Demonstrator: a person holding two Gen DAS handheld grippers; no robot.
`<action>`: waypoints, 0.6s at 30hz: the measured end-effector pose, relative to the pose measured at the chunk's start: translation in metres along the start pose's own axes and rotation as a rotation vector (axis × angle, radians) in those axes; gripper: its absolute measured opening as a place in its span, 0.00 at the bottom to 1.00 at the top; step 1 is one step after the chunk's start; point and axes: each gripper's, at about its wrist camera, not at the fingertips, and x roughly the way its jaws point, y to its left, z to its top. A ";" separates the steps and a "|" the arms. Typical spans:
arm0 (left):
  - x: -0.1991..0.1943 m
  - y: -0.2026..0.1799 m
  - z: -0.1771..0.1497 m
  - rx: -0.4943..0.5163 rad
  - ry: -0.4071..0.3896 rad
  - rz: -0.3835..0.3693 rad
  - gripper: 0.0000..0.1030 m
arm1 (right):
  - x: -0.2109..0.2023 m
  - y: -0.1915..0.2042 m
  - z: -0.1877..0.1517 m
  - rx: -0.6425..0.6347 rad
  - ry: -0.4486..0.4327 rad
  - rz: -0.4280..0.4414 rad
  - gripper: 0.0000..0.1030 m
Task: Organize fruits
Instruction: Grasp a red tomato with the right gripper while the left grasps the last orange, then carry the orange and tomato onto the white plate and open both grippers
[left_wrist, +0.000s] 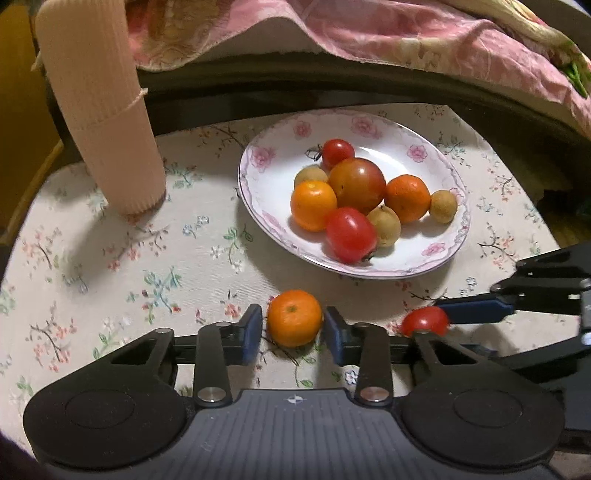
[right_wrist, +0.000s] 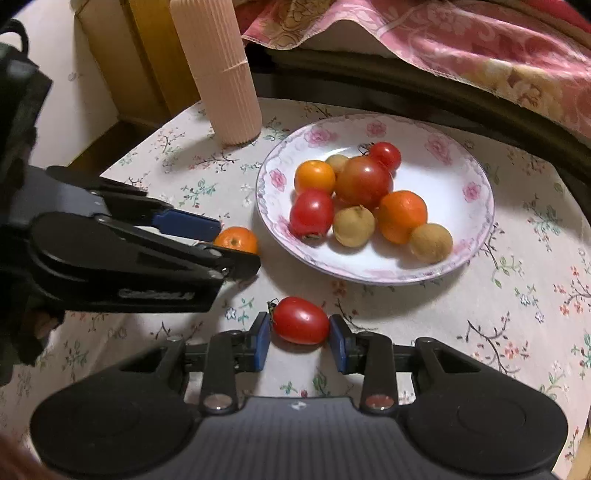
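Fruit is piled on a floral-rimmed plate (left_wrist: 258, 155) toward the far edge of a round table covered by a flowered tablecloth (left_wrist: 110, 258). On the plate a large tomato (left_wrist: 356, 186) sits in the middle, with two small oranges (left_wrist: 313, 205), two cherry tomatoes (left_wrist: 351, 234) and three tan longans (left_wrist: 384, 225) packed around it, most of them touching a neighbour.

Two fruits lie off the plate, on the cloth just beside its near rim. The left gripper (left_wrist: 293, 328) has its blue pads on either side of a small orange (left_wrist: 294, 317); the jaws stand apart with a thin gap between each pad and the fruit, so nothing is clamped. In the right wrist view that same orange (right_wrist: 236, 239) peeks out behind the left gripper's (right_wrist: 236, 245) fingers.

The right gripper (right_wrist: 300, 334) brackets a plum tomato (right_wrist: 301, 320) lying on its side, stem end toward the left pad. The pads are close to the tomato's ends, and whether they press on it I cannot tell. From the left wrist view this tomato (left_wrist: 424, 320) shows beside one blue finger of the right gripper (left_wrist: 447, 325).

A ribbed pink cylinder (left_wrist: 99, 110) stands upright near the table's far left edge, well apart from the plate. Pink patterned fabric (left_wrist: 406, 33) drapes beyond the table.
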 end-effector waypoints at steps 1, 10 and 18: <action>0.000 -0.003 -0.001 0.017 -0.001 0.013 0.39 | -0.001 -0.001 -0.001 0.001 0.003 0.002 0.40; -0.004 -0.004 -0.004 0.017 0.003 0.024 0.37 | -0.002 -0.003 -0.001 0.008 0.004 -0.008 0.40; -0.011 -0.011 -0.011 0.021 0.029 0.008 0.37 | -0.006 -0.004 -0.001 -0.002 0.005 -0.025 0.40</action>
